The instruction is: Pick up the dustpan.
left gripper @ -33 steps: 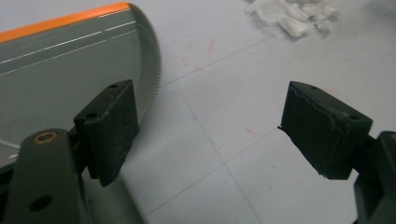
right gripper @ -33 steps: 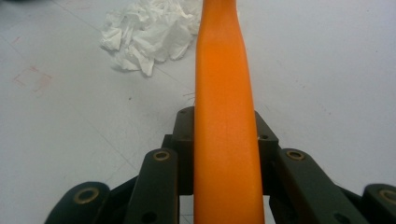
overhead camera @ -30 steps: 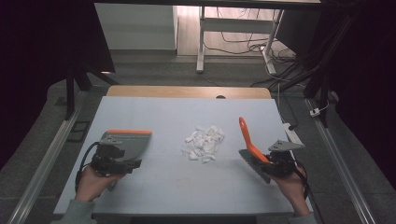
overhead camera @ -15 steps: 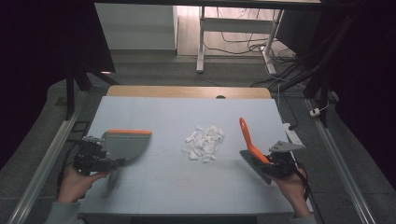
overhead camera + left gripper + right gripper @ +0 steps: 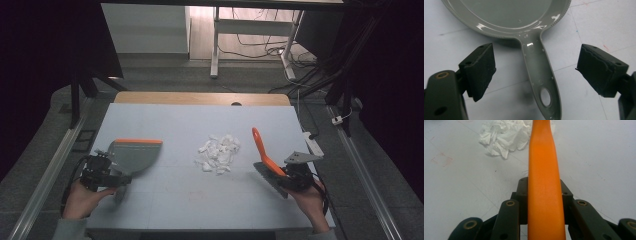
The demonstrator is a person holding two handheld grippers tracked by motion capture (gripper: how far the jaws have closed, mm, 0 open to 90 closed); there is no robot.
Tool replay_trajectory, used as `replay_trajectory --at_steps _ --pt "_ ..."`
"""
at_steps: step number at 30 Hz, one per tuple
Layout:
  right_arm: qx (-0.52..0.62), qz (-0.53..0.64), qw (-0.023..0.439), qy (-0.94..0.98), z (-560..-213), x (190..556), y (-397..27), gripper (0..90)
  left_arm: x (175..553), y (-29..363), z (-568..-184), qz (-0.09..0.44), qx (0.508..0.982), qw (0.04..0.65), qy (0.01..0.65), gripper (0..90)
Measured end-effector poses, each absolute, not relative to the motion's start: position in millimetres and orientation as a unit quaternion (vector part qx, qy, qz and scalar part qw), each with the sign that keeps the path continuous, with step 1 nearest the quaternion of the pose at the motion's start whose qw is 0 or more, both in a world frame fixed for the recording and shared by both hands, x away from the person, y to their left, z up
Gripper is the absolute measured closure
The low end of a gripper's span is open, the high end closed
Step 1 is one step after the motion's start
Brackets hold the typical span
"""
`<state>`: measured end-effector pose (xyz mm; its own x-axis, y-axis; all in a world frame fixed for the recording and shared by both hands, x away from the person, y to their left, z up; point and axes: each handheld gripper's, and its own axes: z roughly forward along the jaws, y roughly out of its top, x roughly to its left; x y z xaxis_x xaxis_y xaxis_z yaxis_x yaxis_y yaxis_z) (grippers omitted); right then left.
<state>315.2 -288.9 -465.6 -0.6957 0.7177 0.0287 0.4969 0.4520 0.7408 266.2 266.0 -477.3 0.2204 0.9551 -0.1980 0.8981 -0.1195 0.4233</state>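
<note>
We read this as a sweep-up barely begun: the crumpled white paper scraps (image 5: 217,154) sit in a loose heap mid-desk (image 5: 200,115), between the dustpan (image 5: 132,154) and brush (image 5: 265,160), nothing swept yet. The left gripper (image 5: 534,72) has fingers (image 5: 477,70) spread wide either side of the glossy grey plastic pan handle, not touching it. The right gripper (image 5: 295,175) pinches the smooth orange brush handle, bristles down near the heap.

dustpan (image 5: 506,15) cropped at top edge (pan mostly cut), brush handle (image 5: 544,170) tip cropped
</note>
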Motion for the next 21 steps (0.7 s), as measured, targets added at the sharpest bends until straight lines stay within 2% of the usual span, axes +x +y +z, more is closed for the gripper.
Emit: replay_trajectory --at_steps 11,15,21 --pt "0.362 0.377 0.146 0.840 -466 316 -289 70.7 277 268 -503 0.030 0.731 0.224 0.644 16.8" --pt "0.361 0.375 0.146 0.841 -467 315 -288 70.7 281 265 -511 0.027 0.724 0.224 0.652 22.6" --pt "0.361 0.376 0.147 0.841 -467 315 -287 70.7 284 263 -518 0.018 0.722 0.225 0.654 26.7"
